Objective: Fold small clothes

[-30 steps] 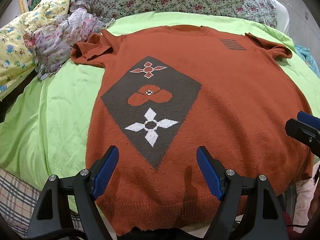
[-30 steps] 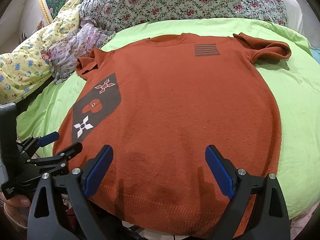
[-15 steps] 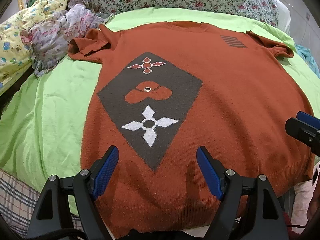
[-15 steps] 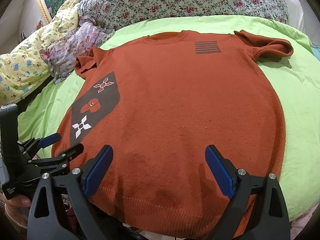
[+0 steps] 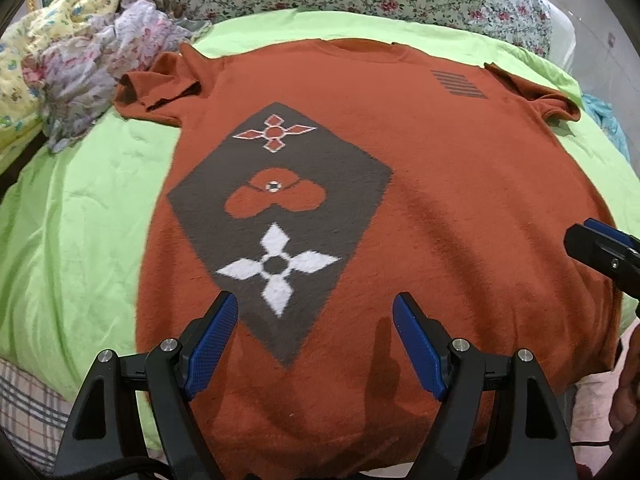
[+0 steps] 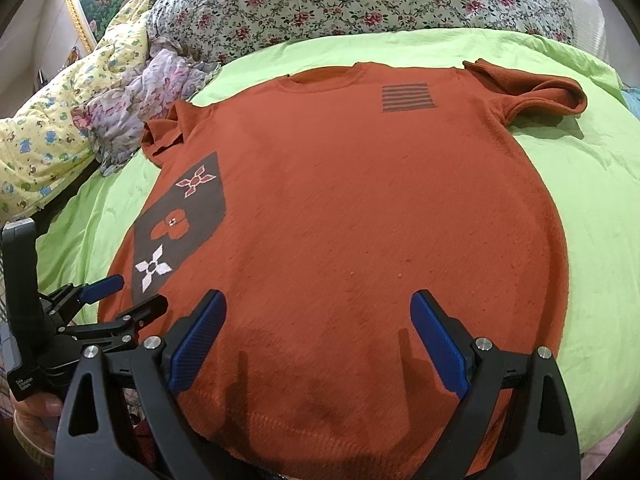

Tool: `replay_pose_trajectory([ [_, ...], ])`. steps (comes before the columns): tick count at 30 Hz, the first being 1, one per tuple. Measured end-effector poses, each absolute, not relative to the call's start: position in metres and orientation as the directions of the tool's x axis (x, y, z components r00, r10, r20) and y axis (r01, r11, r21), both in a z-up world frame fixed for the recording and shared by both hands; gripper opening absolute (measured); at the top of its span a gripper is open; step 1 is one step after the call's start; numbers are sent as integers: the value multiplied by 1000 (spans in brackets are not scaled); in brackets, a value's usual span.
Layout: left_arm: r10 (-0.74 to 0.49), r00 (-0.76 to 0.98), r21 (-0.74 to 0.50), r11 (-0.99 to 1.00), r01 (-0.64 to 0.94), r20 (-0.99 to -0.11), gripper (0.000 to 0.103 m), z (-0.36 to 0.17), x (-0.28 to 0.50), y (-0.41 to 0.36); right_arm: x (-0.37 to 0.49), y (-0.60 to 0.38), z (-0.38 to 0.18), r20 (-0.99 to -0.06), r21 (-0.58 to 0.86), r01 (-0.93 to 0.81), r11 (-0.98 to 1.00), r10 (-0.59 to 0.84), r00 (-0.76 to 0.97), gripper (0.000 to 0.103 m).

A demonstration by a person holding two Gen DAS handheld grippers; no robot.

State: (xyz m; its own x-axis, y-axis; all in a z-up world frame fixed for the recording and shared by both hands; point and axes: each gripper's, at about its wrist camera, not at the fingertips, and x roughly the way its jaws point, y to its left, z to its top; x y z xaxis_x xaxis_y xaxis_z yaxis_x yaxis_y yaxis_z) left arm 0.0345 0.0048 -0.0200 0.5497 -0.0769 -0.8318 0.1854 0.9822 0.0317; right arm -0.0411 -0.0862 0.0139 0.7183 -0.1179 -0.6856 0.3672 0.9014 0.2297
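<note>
A rust-orange short-sleeved knit top (image 5: 440, 208) (image 6: 360, 220) lies spread flat, front up, on a lime-green sheet, collar at the far side. It carries a dark diamond panel (image 5: 280, 216) with flower motifs and a striped patch (image 6: 407, 97). My left gripper (image 5: 314, 316) hovers open above the hem near the diamond's lower tip, nothing between its blue pads. My right gripper (image 6: 318, 312) hangs open over the hem's middle, also empty. In the right wrist view the left gripper (image 6: 120, 296) shows at the left edge, a hand (image 6: 32, 416) holding it.
The lime-green sheet (image 5: 80, 216) (image 6: 600, 208) covers the bed. A floral quilt (image 6: 360, 0) lies along the far side, a crumpled pale floral cloth (image 5: 92, 72) and a yellow printed blanket (image 6: 44, 140) at the far left. A plaid cloth (image 5: 24, 404) shows at the near-left edge.
Both views have tipped a little further down and edged forward over the top, so the diamond panel sits lower and closer. The top has not moved and both grippers stayed open.
</note>
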Motion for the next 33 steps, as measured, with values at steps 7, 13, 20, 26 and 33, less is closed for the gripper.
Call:
replay_pose_trajectory([
  [7, -103, 532, -4, 983, 185, -840, 80, -20, 51, 2, -28, -97, 5, -688, 249, 376, 893, -110, 717, 93],
  [13, -89, 533, 10, 984, 180, -842, 80, -9, 75, 0, -17, -135, 18, -679, 216, 408, 887, -163, 716, 93],
  [20, -90, 546, 14, 983, 183, -833, 80, 5, 113, -2, 0, -231, 55, -645, 198, 497, 845, -270, 715, 93],
  [26, -147, 541, -62, 983, 172, -828, 81, 16, 160, 4, 30, -298, 70, -636, 133, 549, 825, -353, 686, 93],
  [33, -153, 522, -87, 985, 149, -839, 81, 12, 212, 7, 87, -360, 67, -627, -18, 573, 819, -456, 632, 93],
])
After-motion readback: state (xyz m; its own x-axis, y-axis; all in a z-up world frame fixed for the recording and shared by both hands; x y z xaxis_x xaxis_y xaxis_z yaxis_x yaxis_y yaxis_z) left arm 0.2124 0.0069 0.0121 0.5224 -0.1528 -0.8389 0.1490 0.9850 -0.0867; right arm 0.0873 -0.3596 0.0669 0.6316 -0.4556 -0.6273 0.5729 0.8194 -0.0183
